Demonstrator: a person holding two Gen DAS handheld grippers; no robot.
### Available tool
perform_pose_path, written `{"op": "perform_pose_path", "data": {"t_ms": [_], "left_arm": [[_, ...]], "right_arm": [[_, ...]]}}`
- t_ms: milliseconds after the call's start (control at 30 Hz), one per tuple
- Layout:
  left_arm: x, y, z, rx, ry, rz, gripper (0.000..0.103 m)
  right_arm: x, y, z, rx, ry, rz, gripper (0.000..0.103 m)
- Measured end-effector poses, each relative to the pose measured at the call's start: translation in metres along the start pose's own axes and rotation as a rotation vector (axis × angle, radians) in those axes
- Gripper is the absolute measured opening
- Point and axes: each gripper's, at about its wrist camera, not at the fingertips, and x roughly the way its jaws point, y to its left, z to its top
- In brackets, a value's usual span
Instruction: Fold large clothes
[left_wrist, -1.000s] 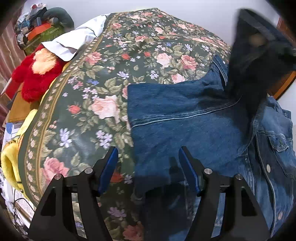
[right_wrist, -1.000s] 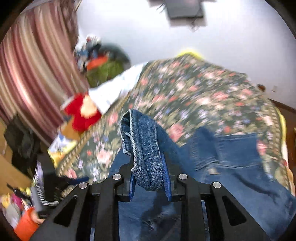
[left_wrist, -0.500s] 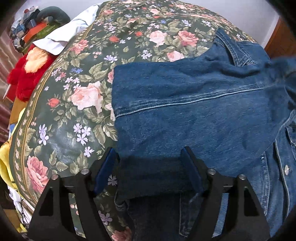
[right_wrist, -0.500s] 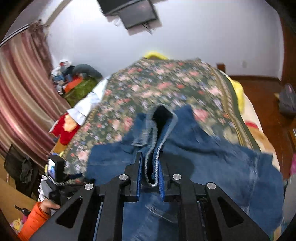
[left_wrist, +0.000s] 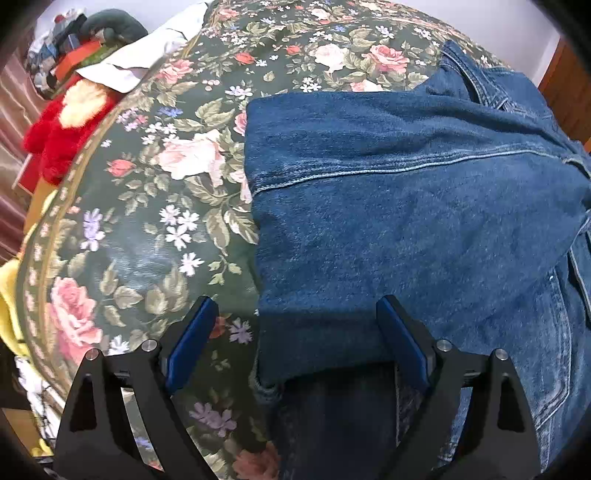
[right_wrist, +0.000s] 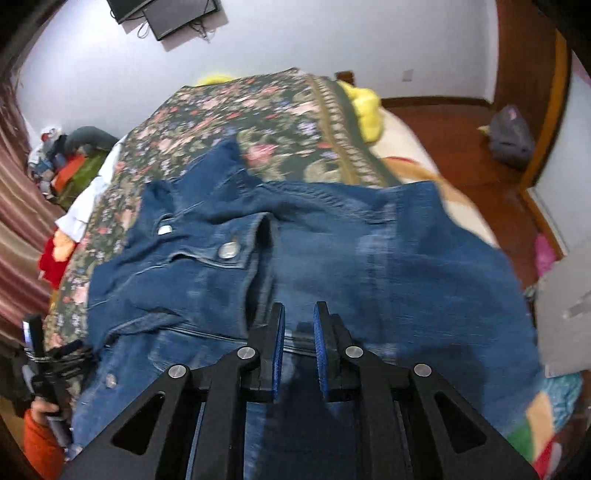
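Note:
A blue denim jacket (left_wrist: 406, 206) lies spread on the floral bedspread (left_wrist: 166, 177), one side folded over its middle. My left gripper (left_wrist: 295, 332) is open and empty, its blue pads astride the jacket's near left edge. In the right wrist view the jacket (right_wrist: 295, 258) shows its snap buttons and a chest pocket. My right gripper (right_wrist: 298, 332) hovers just above the denim with its jaws slightly apart and nothing between them. The left gripper (right_wrist: 48, 358) shows at the far left there, held in an orange-sleeved hand.
A red plush toy (left_wrist: 62, 129) and a white cloth (left_wrist: 147, 62) lie at the bed's far left edge, with a clutter pile (left_wrist: 74, 40) behind. A yellow blanket (right_wrist: 364, 103) sits at the bed's far side. Wooden floor (right_wrist: 461, 147) lies to the right.
My right gripper has let go of the jacket fold it held and carried across; the denim now lies flat below it. My left gripper has moved closer over the jacket's edge.

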Motion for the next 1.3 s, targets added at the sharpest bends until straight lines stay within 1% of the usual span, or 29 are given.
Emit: {"op": "perform_pose_path", "data": {"t_ms": [100, 167, 233, 333, 433, 500, 533, 600, 633, 667, 700, 733, 767, 800, 833, 867, 900, 933, 967, 1000, 1100, 1200, 1233, 1300], "left_arm": [[-0.007, -0.004, 0.001, 0.041, -0.001, 0.048, 0.089], [-0.017, -0.01, 0.003, 0.083, -0.016, 0.083, 0.089], [-0.029, -0.016, 0.006, 0.111, -0.04, 0.093, 0.089], [-0.051, -0.028, 0.015, 0.137, -0.09, 0.09, 0.089], [-0.073, -0.048, 0.026, 0.178, -0.148, 0.096, 0.089], [-0.086, -0.064, 0.035, 0.21, -0.187, 0.083, 0.089], [-0.094, -0.073, 0.041, 0.223, -0.205, 0.063, 0.089], [-0.104, -0.09, 0.052, 0.243, -0.233, 0.02, 0.089], [-0.108, -0.1, 0.058, 0.254, -0.248, -0.006, 0.089], [-0.111, -0.109, 0.062, 0.264, -0.258, -0.025, 0.089], [-0.114, -0.122, 0.068, 0.278, -0.267, -0.044, 0.089], [-0.115, -0.134, 0.072, 0.292, -0.27, -0.055, 0.089], [-0.115, -0.145, 0.075, 0.308, -0.272, -0.065, 0.089], [-0.115, -0.153, 0.077, 0.319, -0.271, -0.071, 0.089], [-0.113, -0.165, 0.078, 0.335, -0.269, -0.083, 0.089], [-0.112, -0.175, 0.08, 0.349, -0.267, -0.095, 0.089], [-0.112, -0.185, 0.081, 0.365, -0.265, -0.107, 0.089], [-0.109, -0.197, 0.082, 0.381, -0.265, -0.118, 0.089], [-0.107, -0.206, 0.083, 0.395, -0.263, -0.126, 0.089], [-0.103, -0.217, 0.085, 0.41, -0.256, -0.136, 0.089], [-0.09, -0.241, 0.091, 0.419, -0.216, -0.171, 0.089], [-0.072, -0.26, 0.095, 0.413, -0.151, -0.22, 0.089], [-0.065, -0.265, 0.095, 0.414, -0.128, -0.222, 0.089], [-0.052, -0.276, 0.094, 0.421, -0.089, -0.208, 0.089]], "right_arm": [[-0.013, -0.013, -0.001, 0.027, 0.022, -0.009, 0.013], [-0.019, -0.024, -0.001, 0.033, 0.04, -0.042, 0.013], [-0.026, -0.035, -0.003, 0.033, 0.043, -0.077, 0.013], [-0.038, -0.056, -0.005, 0.049, 0.04, -0.1, 0.013], [-0.05, -0.085, -0.009, 0.109, 0.038, -0.091, 0.013], [-0.053, -0.108, -0.014, 0.159, 0.05, -0.079, 0.013], [-0.05, -0.117, -0.017, 0.17, 0.067, -0.088, 0.013], [-0.03, -0.137, -0.027, 0.17, 0.174, -0.141, 0.013], [-0.02, -0.145, -0.032, 0.157, 0.224, -0.152, 0.013], [-0.014, -0.15, -0.037, 0.142, 0.237, -0.121, 0.014], [-0.012, -0.154, -0.041, 0.127, 0.221, -0.087, 0.014], [-0.015, -0.157, -0.045, 0.102, 0.194, -0.072, 0.015], [-0.017, -0.157, -0.046, 0.084, 0.187, -0.077, 0.02], [-0.019, -0.156, -0.047, 0.064, 0.18, -0.105, 0.025], [-0.022, -0.155, -0.048, 0.042, 0.171, -0.165, 0.049], [-0.023, -0.156, -0.05, 0.017, 0.159, -0.272, 0.086], [-0.025, -0.156, -0.052, -0.008, 0.138, -0.35, 0.097], [-0.028, -0.159, -0.055, -0.035, 0.117, -0.349, 0.099], [-0.03, -0.161, -0.056, -0.029, 0.117, -0.332, 0.099], [-0.033, -0.167, -0.057, 0.003, 0.118, -0.31, 0.099], [-0.043, -0.189, -0.057, 0.145, 0.128, -0.213, 0.099], [-0.051, -0.212, -0.064, 0.31, 0.144, -0.077, 0.098], [-0.052, -0.22, -0.067, 0.366, 0.156, -0.028, 0.097], [-0.05, -0.227, -0.075, 0.437, 0.176, 0.041, 0.094]]}}
